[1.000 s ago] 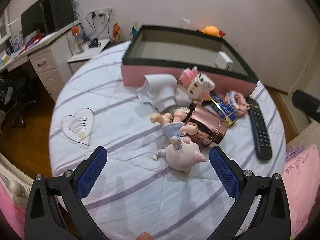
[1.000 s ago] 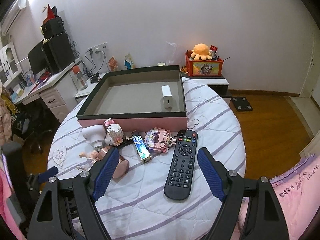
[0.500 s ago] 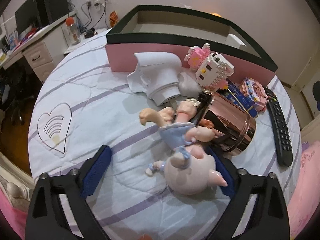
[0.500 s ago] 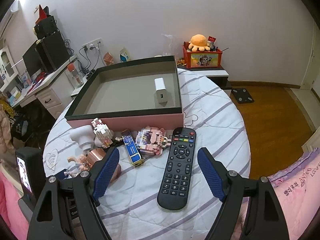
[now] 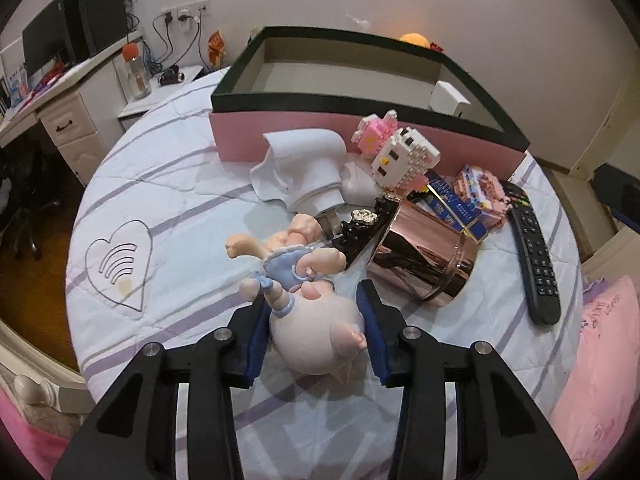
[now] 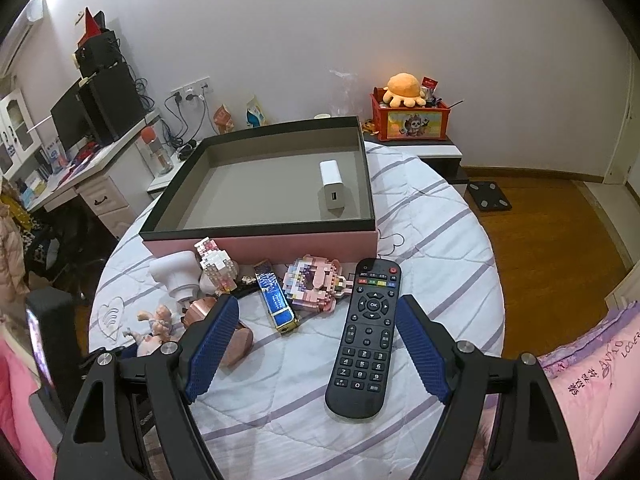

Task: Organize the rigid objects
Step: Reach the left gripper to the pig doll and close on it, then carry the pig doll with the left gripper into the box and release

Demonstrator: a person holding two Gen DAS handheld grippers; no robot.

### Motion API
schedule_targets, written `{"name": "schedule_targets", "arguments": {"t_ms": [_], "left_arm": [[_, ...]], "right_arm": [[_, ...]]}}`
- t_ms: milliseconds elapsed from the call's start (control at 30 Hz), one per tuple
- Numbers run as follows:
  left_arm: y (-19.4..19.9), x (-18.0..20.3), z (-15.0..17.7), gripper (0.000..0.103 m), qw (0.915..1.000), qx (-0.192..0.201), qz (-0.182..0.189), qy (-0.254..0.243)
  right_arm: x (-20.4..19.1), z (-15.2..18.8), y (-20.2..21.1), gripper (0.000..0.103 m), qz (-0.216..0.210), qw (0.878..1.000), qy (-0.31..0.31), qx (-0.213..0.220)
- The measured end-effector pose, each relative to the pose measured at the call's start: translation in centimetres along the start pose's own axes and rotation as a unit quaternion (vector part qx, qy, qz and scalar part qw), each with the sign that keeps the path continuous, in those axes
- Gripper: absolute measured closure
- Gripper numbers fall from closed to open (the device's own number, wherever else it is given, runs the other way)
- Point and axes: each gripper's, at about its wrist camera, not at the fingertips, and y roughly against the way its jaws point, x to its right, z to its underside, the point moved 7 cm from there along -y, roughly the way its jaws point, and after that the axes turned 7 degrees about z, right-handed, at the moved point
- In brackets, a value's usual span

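Box [image 6: 260, 236], pink-sided, open: one white charger [image 6: 332, 184] inside. Left hand-held gripper [image 5: 316, 332], just closing, clamps one pig figurine [image 5: 316, 332]; right hand-held gripper [image 6: 316, 350] spread over one remote [image 6: 366, 336].

We see a round bed [image 6: 440, 240] under a white quilt with lilac stripes and a stitched heart [image 5: 120, 260] near its left edge. Toward the far edge sits an open pink box [image 6: 260, 242] with a black rim. Along the box's near wall lie a white device [image 5: 308, 168], two brick-built figures [image 5: 404, 156] [image 6: 316, 284], a blue bar [image 6: 276, 300], a rose-gold tin [image 5: 424, 260], a doll [image 5: 304, 304] and, nearest the right edge, a black remote [image 6: 366, 336].
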Motion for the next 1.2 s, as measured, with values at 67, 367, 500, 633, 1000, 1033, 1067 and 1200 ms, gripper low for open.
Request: {"name": "schedule_targets", "arguments": {"t_ms": [67,367,500,633,1000,1033,1067,1200], "left_arm": [[0.3,-0.3,0.1,0.061,1.0,0.0,-0.004,0.002],[2.6,-1.6,-0.7,0.061,0.9997,0.017,-0.01,0.011],[3.7,-1.6,-2.2,0.061,0.9993,0.034,-0.011,0.009],[4.6,-1.3,-4.1,0.061,0.9987,0.05,-0.007,0.001],[4.0,0.1,-11.7,0.061,0.9958,0.089,0.009,-0.019],[3.3,0.3,-12.5,0.061,0.9958,0.088,0.01,-0.02],[2.7,0.4,-13.2,0.061,0.9959,0.087,0.012,-0.02],[-0.6,0.4,-15.8,0.061,0.9967,0.076,0.017,-0.021]], "right_arm": [[-0.2,0.0,0.1,0.021,-0.002,1.0,0.002,0.002],[-0.7,-0.5,0.1,0.021,-0.011,1.0,0.007,0.006],[-1.0,-0.8,-0.1,0.021,-0.015,1.0,0.01,0.006],[-1.0,-1.3,-0.5,0.021,-0.018,1.0,0.01,0.007],[-0.2,-3.5,-2.4,0.021,-0.017,1.0,0.002,0.008],[-0.2,-3.9,-2.6,0.021,-0.016,1.0,0.002,0.009],[-0.1,-4.3,-2.9,0.021,-0.015,1.0,0.001,0.009],[0.1,-5.8,-4.3,0.021,-0.008,1.0,0.0,0.01]]}}
